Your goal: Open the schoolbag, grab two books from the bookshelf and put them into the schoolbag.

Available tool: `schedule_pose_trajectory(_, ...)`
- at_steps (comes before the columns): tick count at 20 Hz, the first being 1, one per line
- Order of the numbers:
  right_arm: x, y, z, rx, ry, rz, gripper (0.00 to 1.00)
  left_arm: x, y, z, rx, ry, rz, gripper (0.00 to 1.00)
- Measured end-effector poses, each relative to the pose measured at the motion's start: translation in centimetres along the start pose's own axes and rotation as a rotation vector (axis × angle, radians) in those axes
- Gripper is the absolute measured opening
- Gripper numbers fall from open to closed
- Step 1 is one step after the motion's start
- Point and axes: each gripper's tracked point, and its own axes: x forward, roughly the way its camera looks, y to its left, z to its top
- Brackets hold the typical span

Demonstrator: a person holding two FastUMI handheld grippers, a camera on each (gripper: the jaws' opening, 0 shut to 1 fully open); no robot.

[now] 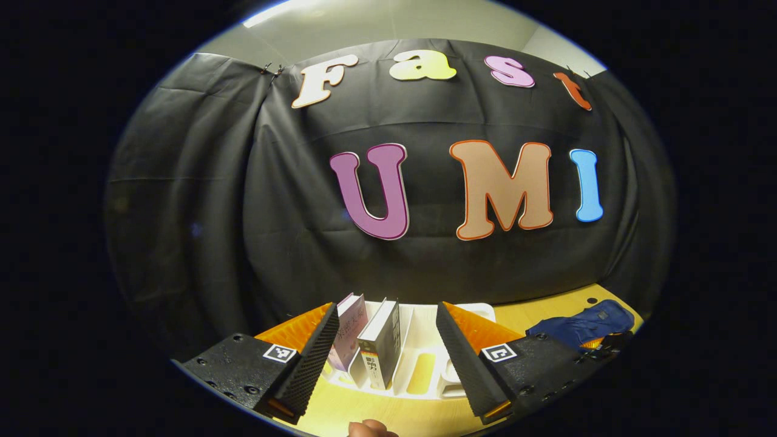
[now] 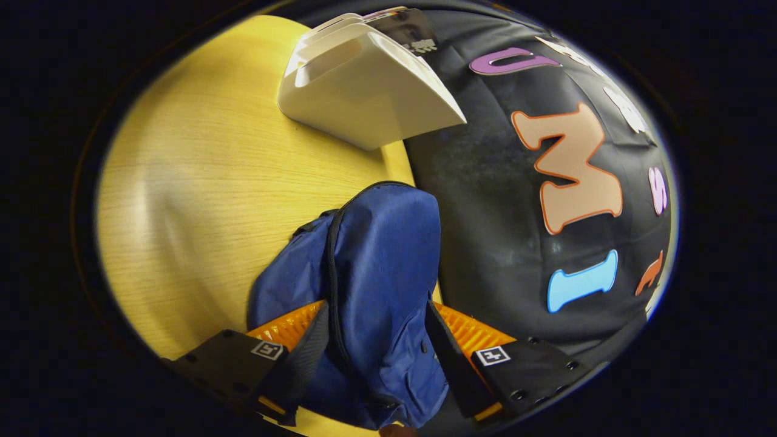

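Two books stand upright in the left slots of a white bookshelf on the pale yellow wooden tabletop, seen between the wide-spread fingers of the left tongs, which hold nothing. Farther right on the tabletop, against the black cloth wall, lies the blue schoolbag. In the right gripper view, the right tongs straddle the schoolbag's fabric, both fingers touching it; its black zipper runs up the middle.

Yellow wooden table under white bookshelf and blue schoolbag.
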Motion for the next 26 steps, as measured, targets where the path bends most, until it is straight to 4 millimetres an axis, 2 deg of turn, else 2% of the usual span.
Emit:
schedule_pose_trajectory(3,0.7,1.4,0.0,0.002,0.015,0.07,0.83,-0.3,0.2,0.0,0.004,0.0,0.007,0.94)
schedule_pose_trajectory(6,1.3,3.6,-0.4,-0.01,0.046,0.154,0.62,-0.5,0.6,0.0,0.005,0.009,0.015,0.94)
schedule_pose_trajectory(9,1.5,3.9,-0.6,0.002,0.088,0.166,0.39,-0.5,0.7,-0.1,0.006,0.002,0.021,0.94)
schedule_pose_trajectory(11,1.1,3.9,-0.8,0.006,0.104,0.173,0.29,-0.6,0.7,-0.1,0.007,0.003,0.022,0.94)
schedule_pose_trajectory(13,1.6,3.4,-1.1,0.001,0.11,0.163,0.19,-0.7,0.8,0.0,0.01,0.0,0.022,0.94)
schedule_pose_trajectory(15,1.5,3.5,-1.0,0.069,0.126,0.196,0.1,-0.5,0.9,-0.1,0.011,-0.003,0.023,0.94)
schedule_pose_trajectory(16,1.8,3.8,-1.6,0.118,0.133,0.223,0.05,-0.5,0.9,-0.3,0.014,0.008,0.023,0.94)
schedule_pose_trajectory(17,1.9,4.1,-1.7,0.184,0.138,0.263,0.06,-0.8,0.9,-0.3,0.01,0.01,0.025,0.94)
schedule_pose_trajectory(18,1.5,4.1,-1.6,0.23,0.164,0.299,0.01,-0.7,0.8,-0.3,-0.002,0.014,0.022,0.94)
schedule_pose_trajectory(19,1.5,3.9,-1.5,0.275,0.17,0.326,0.05,-0.7,0.5,-0.3,-0.017,0.014,0.018,0.94)
schedule_pose_trajectory(22,1.9,3.3,-1.8,0.325,0.185,0.357,0.02,-0.7,0.7,-0.5,-0.025,0.019,0.027,0.94)
schedule_pose_trajectory(23,1.8,3.3,-1.8,0.343,0.189,0.365,0.04,-0.7,0.8,-0.7,-0.025,0.023,0.029,0.95)
schedule_pose_trajectory(26,1.3,1.9,-1.4,0.463,0.174,0.388,0.01,-0.5,0.7,-1.0,-0.033,0.031,0.031,0.95)
